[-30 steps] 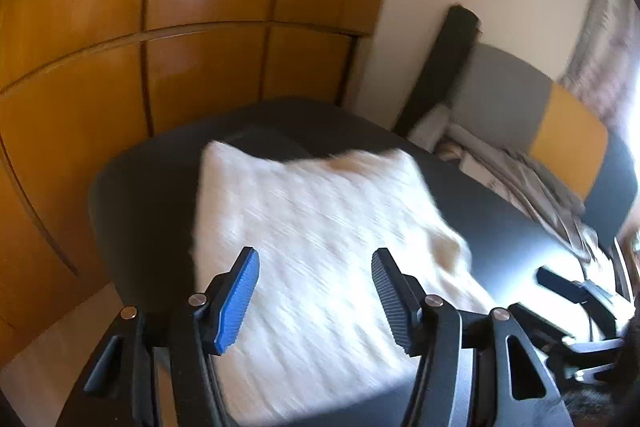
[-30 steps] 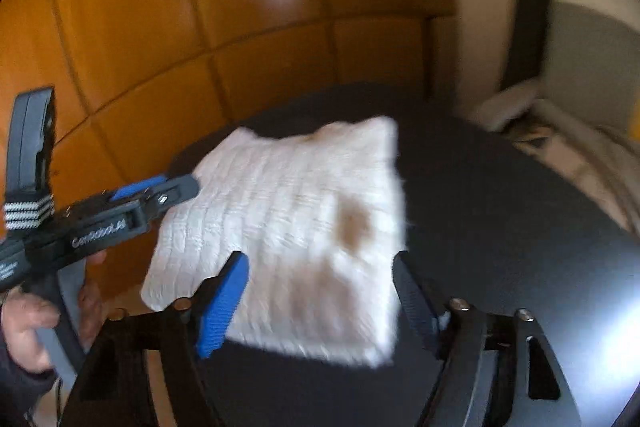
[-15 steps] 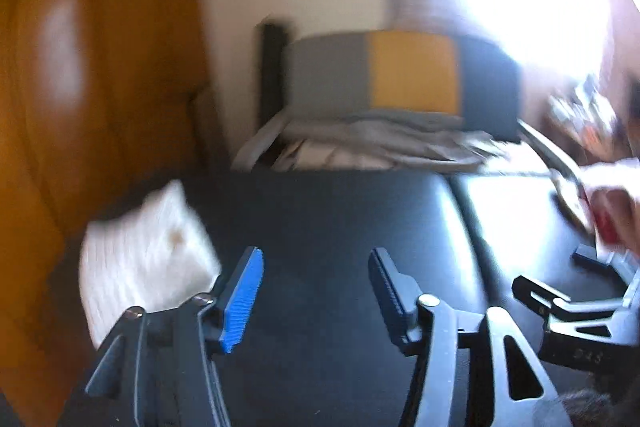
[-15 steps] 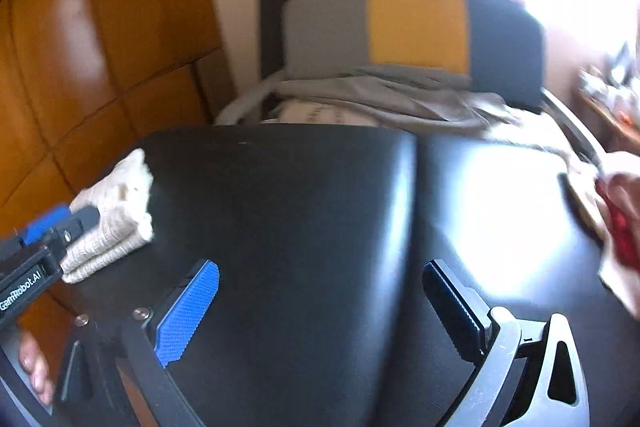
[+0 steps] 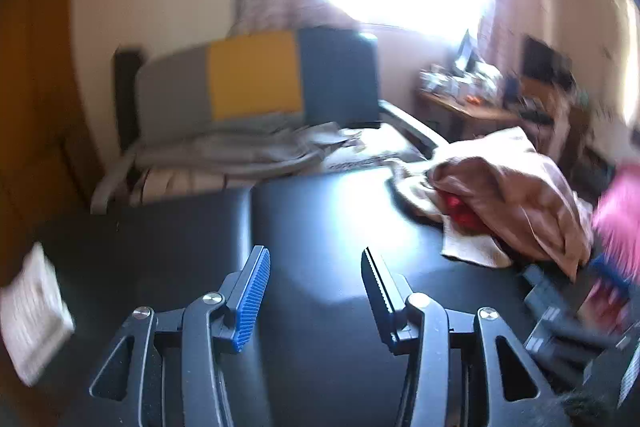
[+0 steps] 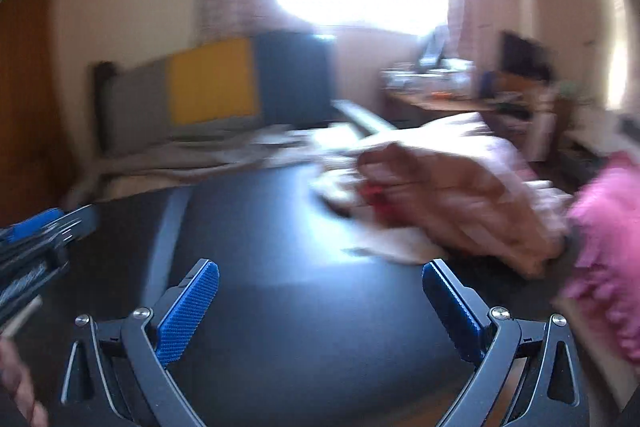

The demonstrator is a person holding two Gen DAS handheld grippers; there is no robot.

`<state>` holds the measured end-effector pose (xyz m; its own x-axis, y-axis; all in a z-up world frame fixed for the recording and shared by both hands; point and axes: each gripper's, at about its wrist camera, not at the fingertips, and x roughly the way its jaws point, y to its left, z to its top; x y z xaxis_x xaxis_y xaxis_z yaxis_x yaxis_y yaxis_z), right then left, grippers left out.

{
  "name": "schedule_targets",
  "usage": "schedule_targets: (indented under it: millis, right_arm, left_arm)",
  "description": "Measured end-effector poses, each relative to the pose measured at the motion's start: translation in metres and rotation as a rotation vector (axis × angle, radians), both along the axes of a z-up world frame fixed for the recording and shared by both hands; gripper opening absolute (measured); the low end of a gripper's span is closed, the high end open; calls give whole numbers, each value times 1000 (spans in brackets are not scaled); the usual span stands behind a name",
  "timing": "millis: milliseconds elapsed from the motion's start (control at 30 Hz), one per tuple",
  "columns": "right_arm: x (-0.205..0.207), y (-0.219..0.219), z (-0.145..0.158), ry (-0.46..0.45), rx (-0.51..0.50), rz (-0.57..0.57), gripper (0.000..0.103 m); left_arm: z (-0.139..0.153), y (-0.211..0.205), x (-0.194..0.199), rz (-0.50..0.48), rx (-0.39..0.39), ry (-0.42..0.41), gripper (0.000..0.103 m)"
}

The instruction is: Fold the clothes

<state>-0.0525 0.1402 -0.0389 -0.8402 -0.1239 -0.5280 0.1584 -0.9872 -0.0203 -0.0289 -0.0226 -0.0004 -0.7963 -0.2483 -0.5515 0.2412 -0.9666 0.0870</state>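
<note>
Clothes: a messy brown pile [image 5: 516, 195] sits on the far right of the black table [image 5: 320, 211], w/ a bit of red [image 5: 460, 207] tucked in it. The left gripper [image 5: 316, 291] is open, nothing in it, over bare table. The right gripper [image 6: 320, 311] is wide open & empty too, low over the table, near the pile but not touching. A folded white cloth [image 5: 32, 315] lies at the table's left edge, well apart from the pile. Something fuzzy & pink [image 6: 608, 251] is at the right, too blurry to tell. Behind the table is a bed w/ a grey, yellow & dark headboard [image 5: 256, 75].
</note>
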Motion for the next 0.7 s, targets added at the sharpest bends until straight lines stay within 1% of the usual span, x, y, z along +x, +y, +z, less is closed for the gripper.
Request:
schedule_targets:
  millis: [33, 67, 100, 133, 200, 233, 333, 400, 433, 467, 500, 533, 567, 600, 633, 667, 700]
  right_arm:
    - [-4, 10, 5, 14, 34, -65, 103]
    - [-7, 22, 11, 43, 52, -123, 103]
    - [-9, 33, 13, 51, 57, -162, 103]
    - [-12, 43, 16, 49, 61, -199, 103]
    - [-18, 65, 19, 40, 43, -236, 103]
    - [-19, 71, 18, 33, 33, -241, 103]
    - [-19, 73, 16, 43, 50, -228, 103]
    - [-17, 58, 5, 27, 53, -144, 103]
    - [-11, 44, -1, 19, 51, -85, 103]
    - [-6, 30, -7, 12, 49, -26, 103]
    - [0, 16, -13, 4, 48, 34, 103]
    - [4, -6, -21, -4, 61, 107, 103]
    - [8, -35, -33, -22, 82, 203, 103]
    - [13, -62, -40, -40, 90, 278, 103]
    - [18, -90, -47, -57, 97, 355, 103]
    - [25, -126, -52, -75, 90, 460, 103]
    - [35, -157, -53, -83, 83, 537, 103]
  left_arm:
    - [2, 19, -8, -32, -47, 1, 49]
    - [0, 31, -12, -60, -57, -2, 49]
    - [-2, 43, -16, -87, -67, -6, 49]
    - [-4, 55, -19, -119, -62, -13, 49]
    - [-13, 69, -22, -149, -56, -35, 49]
    - [-15, 73, -20, -161, -47, -40, 49]
    - [-19, 49, -7, -109, -52, -43, 49]
    - [-22, 34, 3, -75, -55, -45, 49]
    - [-23, 26, 7, -58, -57, -46, 49]
    - [-25, 6, 17, -3, -70, -38, 49]
    - [-25, -22, 33, 83, -94, -35, 49]
    - [-26, -44, 45, 144, -112, -35, 49]
    - [-26, -70, 62, 226, -137, -32, 49]
    - [-27, -104, 86, 351, -178, -26, 49]
    - [-28, -126, 103, 435, -203, -25, 49]
    - [-29, -154, 127, 533, -222, -28, 49]
    - [-30, -177, 148, 615, -225, -35, 49]
